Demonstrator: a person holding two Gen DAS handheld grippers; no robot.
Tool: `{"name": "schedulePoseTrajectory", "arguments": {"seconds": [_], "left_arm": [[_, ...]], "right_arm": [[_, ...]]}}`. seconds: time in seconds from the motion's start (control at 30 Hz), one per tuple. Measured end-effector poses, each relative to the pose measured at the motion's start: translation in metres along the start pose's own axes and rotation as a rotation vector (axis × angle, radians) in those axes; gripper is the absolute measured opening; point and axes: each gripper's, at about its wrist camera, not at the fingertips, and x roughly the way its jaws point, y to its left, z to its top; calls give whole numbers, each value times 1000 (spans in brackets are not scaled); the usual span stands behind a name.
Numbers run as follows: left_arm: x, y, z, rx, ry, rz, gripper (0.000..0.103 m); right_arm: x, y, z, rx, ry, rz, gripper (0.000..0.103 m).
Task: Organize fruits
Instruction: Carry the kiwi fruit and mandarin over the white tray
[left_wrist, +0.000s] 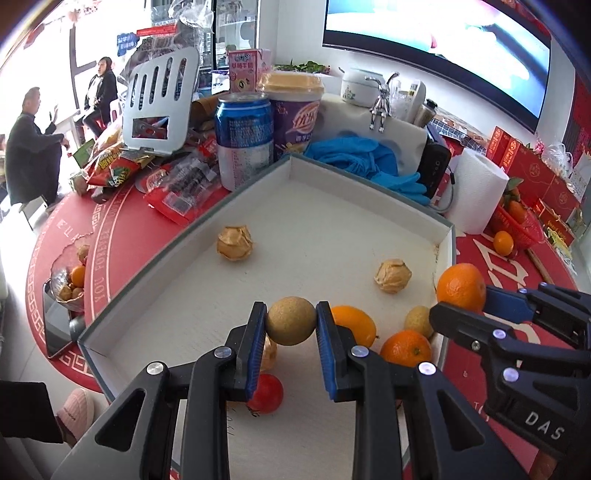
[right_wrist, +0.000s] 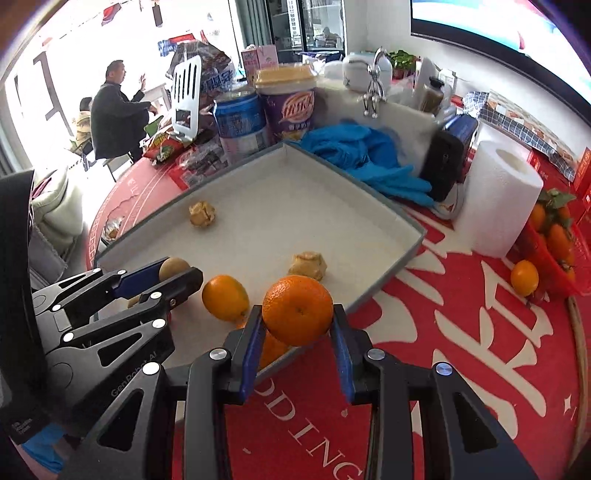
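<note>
My left gripper (left_wrist: 291, 319) is shut on a round tan longan (left_wrist: 291, 320) and holds it above the shallow white box (left_wrist: 441, 236). My right gripper (right_wrist: 298, 314) is shut on an orange (right_wrist: 297, 309) over the box's near right edge (right_wrist: 413, 242); it also shows in the left wrist view (left_wrist: 461, 286). In the box lie two husked golden berries (left_wrist: 235, 242) (left_wrist: 392, 275), two oranges (left_wrist: 354, 324) (left_wrist: 406, 347), another longan (left_wrist: 418, 320) and a red fruit (left_wrist: 266, 393). The left gripper shows in the right wrist view (right_wrist: 173, 271).
Behind the box stand a blue can (left_wrist: 244, 138), a purple cup (left_wrist: 293, 110), blue gloves (left_wrist: 365, 158) and snack packets (left_wrist: 114, 170). A paper towel roll (right_wrist: 498, 199) and a red basket of oranges (right_wrist: 554, 240) stand at right. A glass dish of fruit (left_wrist: 70, 284) is at left.
</note>
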Motion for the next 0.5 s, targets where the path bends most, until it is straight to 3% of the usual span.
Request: {"name": "schedulePoseTrajectory", "arguments": {"seconds": [0.5], "left_arm": [[-3,6,12,-4,-8,-5,29]], "right_arm": [[5,17,19,-34,6,17,36]]}}
